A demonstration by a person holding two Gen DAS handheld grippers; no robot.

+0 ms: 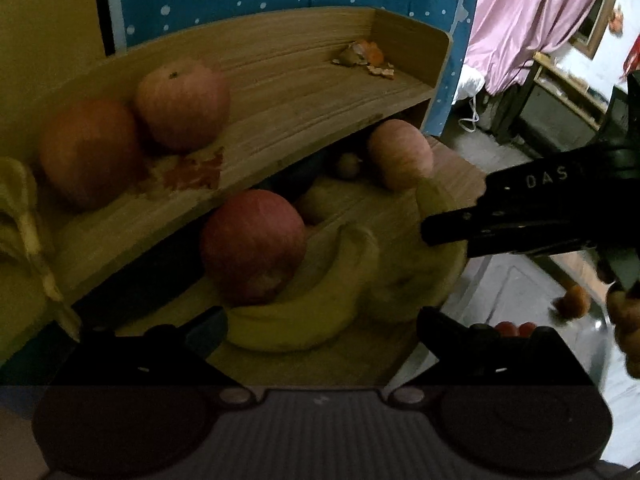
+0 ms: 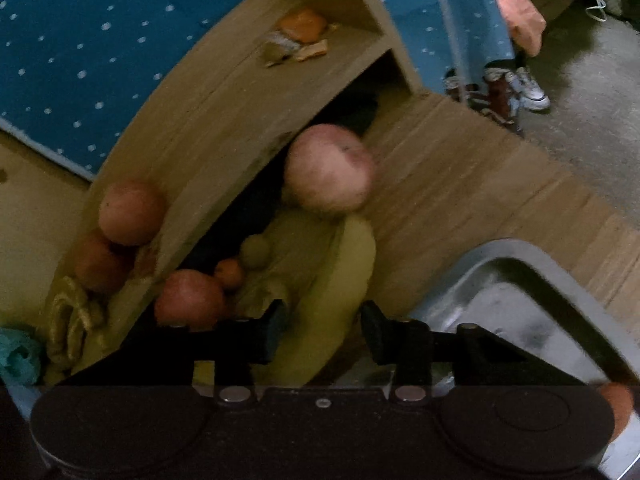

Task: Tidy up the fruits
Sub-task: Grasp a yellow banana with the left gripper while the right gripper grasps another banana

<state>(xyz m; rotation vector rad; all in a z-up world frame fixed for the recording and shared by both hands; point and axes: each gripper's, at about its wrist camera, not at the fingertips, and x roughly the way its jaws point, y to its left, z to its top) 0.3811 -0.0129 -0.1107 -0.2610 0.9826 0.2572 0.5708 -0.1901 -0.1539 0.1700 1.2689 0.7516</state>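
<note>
My left gripper [image 1: 320, 328] is open; a yellow banana [image 1: 296, 320] lies just beyond its fingertips, with a red apple [image 1: 252, 248] resting behind it. My right gripper [image 2: 322, 320] has its fingers on either side of a second banana [image 2: 340, 280], which fills the gap; from the left wrist view this right gripper [image 1: 436, 236] reaches in from the right onto that blurred banana [image 1: 416, 276]. A pale apple [image 2: 330, 170] sits at this banana's far tip. Two more apples [image 1: 182, 104] [image 1: 88, 152] rest on the wooden shelf [image 1: 304, 92].
Orange peel [image 1: 368, 56] lies at the shelf's right end and banana peel [image 1: 24, 220] at its left. A small orange [image 2: 230, 274] and a small round greenish fruit [image 2: 256, 252] sit under the shelf. A metal tray [image 2: 516, 256] is at right. A hand [image 1: 624, 320] holds the right gripper.
</note>
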